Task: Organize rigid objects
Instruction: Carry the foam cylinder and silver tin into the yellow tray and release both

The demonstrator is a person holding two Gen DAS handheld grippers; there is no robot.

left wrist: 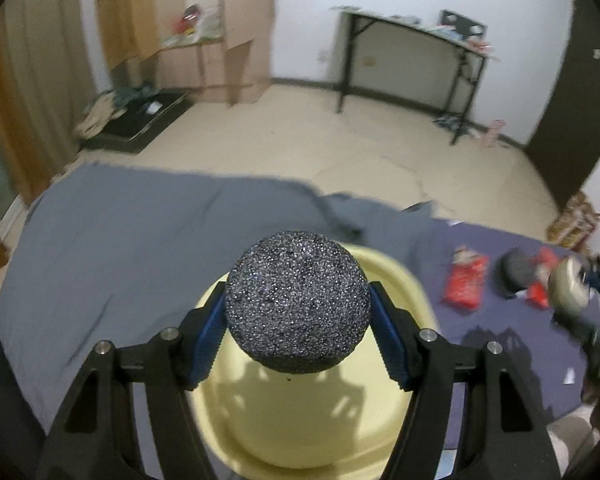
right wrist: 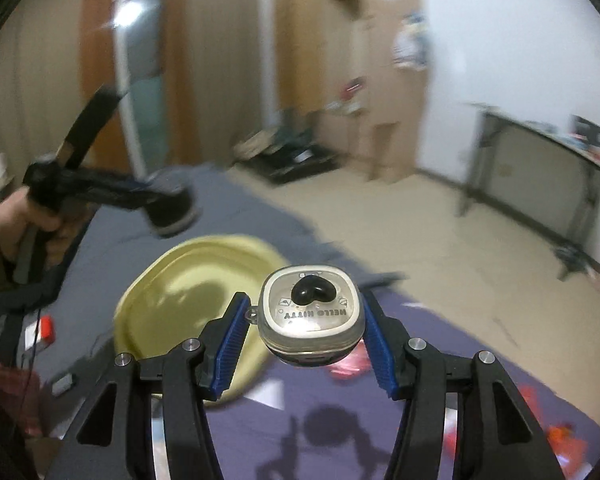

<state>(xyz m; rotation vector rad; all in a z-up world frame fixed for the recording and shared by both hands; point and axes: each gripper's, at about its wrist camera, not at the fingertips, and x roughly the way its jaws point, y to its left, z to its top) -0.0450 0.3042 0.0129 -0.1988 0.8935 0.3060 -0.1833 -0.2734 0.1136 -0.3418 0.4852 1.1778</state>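
1. Bed sheet, grey, spans my working surface; beige floor beyond.
2. Yellow basin rests on it.
3. My left gripper clamps a speckled black ball above the basin.
4. My right gripper clamps a Hello Kitty case, beside the basin, over the sheet.
5. Red packets lie near.
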